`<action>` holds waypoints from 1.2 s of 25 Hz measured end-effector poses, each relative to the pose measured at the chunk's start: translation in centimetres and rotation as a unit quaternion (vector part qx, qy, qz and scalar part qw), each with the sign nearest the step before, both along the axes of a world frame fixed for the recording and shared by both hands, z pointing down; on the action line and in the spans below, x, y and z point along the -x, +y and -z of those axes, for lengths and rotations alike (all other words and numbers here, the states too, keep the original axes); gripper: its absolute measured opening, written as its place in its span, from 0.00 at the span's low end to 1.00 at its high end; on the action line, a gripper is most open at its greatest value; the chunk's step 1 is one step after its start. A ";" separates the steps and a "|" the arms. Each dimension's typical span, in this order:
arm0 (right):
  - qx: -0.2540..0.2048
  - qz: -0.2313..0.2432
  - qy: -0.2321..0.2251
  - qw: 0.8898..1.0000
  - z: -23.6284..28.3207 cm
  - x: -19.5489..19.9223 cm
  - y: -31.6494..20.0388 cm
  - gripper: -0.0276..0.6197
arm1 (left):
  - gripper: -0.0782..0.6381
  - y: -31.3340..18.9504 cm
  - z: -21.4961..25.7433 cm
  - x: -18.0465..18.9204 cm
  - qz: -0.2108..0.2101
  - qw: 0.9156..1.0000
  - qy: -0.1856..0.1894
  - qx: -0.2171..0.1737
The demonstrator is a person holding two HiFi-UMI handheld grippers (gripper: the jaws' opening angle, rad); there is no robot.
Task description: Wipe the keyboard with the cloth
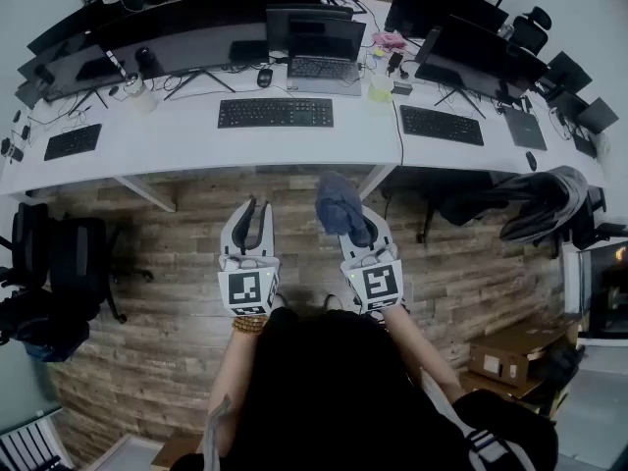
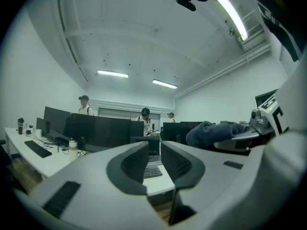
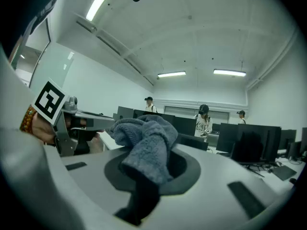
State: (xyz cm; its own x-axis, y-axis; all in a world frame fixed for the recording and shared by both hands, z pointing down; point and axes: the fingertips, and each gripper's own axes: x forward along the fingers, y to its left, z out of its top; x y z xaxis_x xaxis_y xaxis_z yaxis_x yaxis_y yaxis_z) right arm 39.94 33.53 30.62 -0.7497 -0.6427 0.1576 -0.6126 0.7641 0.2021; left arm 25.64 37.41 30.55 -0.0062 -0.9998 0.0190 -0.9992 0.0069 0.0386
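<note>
- Closest to the lens: my dark top (image 1: 334, 391) at the bottom of the head view, both forearms reaching forward from it.
- Left gripper (image 1: 254, 206): held about level over the wood floor (image 1: 167, 263), jaws a narrow gap apart, nothing between them; laptop (image 2: 152, 169) shows through the gap in the left gripper view.
- Right gripper (image 1: 345, 226): just beside the left one, clenched on the cloth (image 1: 340, 207).
- Cloth: grey-blue, fuzzy, bunched up, sticking out past the jaw tips, also over the floor.
- Marker cube (image 1: 247, 287) on the left gripper, a matching one on the right.
- Keyboard (image 1: 275, 113): black, flat on the white desk (image 1: 196, 140) straight ahead, well apart from the cloth, neither gripper touching it.
- More keyboards further left and right on the same desk, with a row of dark monitors (image 1: 177, 37) behind.
- Black chair (image 1: 59, 263) at left; another chair (image 1: 535, 204) with dark clothing draped on it at right.
- Three people (image 3: 203, 119) in caps stand behind the monitors.
</note>
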 end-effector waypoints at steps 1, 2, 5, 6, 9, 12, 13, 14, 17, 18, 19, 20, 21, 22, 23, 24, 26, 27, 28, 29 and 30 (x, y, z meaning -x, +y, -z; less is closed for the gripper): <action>0.001 -0.003 0.003 1.000 -0.1 0.8 0.0 0.13 | 0.23 0.0 -0.2 1.2 -0.002 1.000 0.002 0.001; 0.002 -0.005 0.005 1.000 -0.1 1.6 0.1 0.13 | 0.23 -0.1 -0.3 2.4 -0.003 1.000 0.005 0.001; 0.003 -0.012 0.006 1.000 -0.3 3.8 -0.4 0.14 | 0.23 -0.5 -0.7 5.5 -0.012 1.000 0.006 0.000; 0.004 -0.016 0.010 1.000 -0.5 4.3 -0.8 0.14 | 0.23 -0.7 -0.7 6.3 -0.016 1.000 0.005 -0.001; 0.008 -0.027 0.028 0.999 -1.2 5.3 -1.9 0.14 | 0.23 -1.5 -1.2 8.1 -0.023 1.000 0.008 0.001; 0.012 -0.036 0.045 0.998 -1.9 6.0 -3.8 0.14 | 0.23 -2.8 -1.9 9.1 -0.030 0.999 0.011 0.006; 0.013 -0.037 0.051 0.998 -2.2 6.2 -4.6 0.14 | 0.23 -3.5 -2.1 9.3 -0.032 0.999 0.011 0.008; 0.014 -0.038 0.057 0.998 -2.7 6.4 -5.5 0.14 | 0.23 -4.3 -2.4 9.6 -0.034 0.999 0.010 0.009; 0.014 -0.037 0.073 0.997 -4.6 7.3 -8.6 0.14 | 0.23 -7.2 -3.3 10.5 -0.035 0.999 0.008 0.015; 0.014 -0.035 0.077 0.996 -5.1 7.6 -9.7 0.14 | 0.23 -8.2 -3.5 10.7 -0.036 0.999 0.007 0.017; 0.014 -0.033 0.080 0.996 -5.6 7.8 -10.8 0.14 | 0.23 -9.2 -3.6 10.9 -0.038 0.999 0.003 0.020; 0.015 -0.030 0.084 0.996 -6.1 8.1 -12.1 0.14 | 0.23 -10.3 -3.6 11.0 -0.041 0.999 -0.002 0.023; 0.016 -0.029 0.087 0.996 -6.5 8.3 -13.4 0.14 | 0.23 -11.4 -3.6 11.1 -0.044 0.999 -0.008 0.026; 0.017 -0.026 0.089 0.995 -6.9 8.6 -14.8 0.14 | 0.23 -12.6 -3.5 11.3 -0.049 0.998 -0.014 0.030; 0.018 -0.024 0.091 0.995 -7.2 8.9 -16.1 0.14 | 0.23 -13.8 -3.6 11.5 -0.053 0.998 -0.020 0.034; 0.020 -0.023 0.092 0.995 -7.6 9.1 -17.4 0.14 | 0.23 -14.9 -3.7 11.8 -0.056 0.997 -0.025 0.039; 0.025 -0.022 0.097 0.995 -8.6 9.3 -19.9 0.14 | 0.23 -17.3 -4.2 12.2 -0.060 0.996 -0.034 0.050; 0.027 -0.022 0.102 0.994 -9.1 9.2 -21.1 0.14 | 0.23 -18.5 -4.5 12.3 -0.061 0.996 -0.036 0.056; 0.027 -0.021 0.108 0.994 -9.6 9.1 -22.3 0.14 | 0.23 -19.7 -4.8 12.4 -0.062 0.996 -0.035 0.062; 0.027 -0.019 0.115 0.993 -10.0 9.1 -23.5 0.14 | 0.23 -21.0 -5.1 12.5 -0.062 0.995 -0.032 0.067; 0.029 -0.018 0.121 0.992 -10.6 9.0 -24.7 0.14 | 0.23 -22.1 -5.5 12.6 -0.062 0.995 -0.027 0.072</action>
State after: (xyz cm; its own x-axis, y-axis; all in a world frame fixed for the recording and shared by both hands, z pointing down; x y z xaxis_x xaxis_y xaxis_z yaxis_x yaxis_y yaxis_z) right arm 30.96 8.87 41.26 -0.6621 -0.6529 0.3678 -0.5789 0.7573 0.3022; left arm 13.01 15.26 36.01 0.1114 -0.9800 0.1647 -0.9934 -0.1144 -0.0087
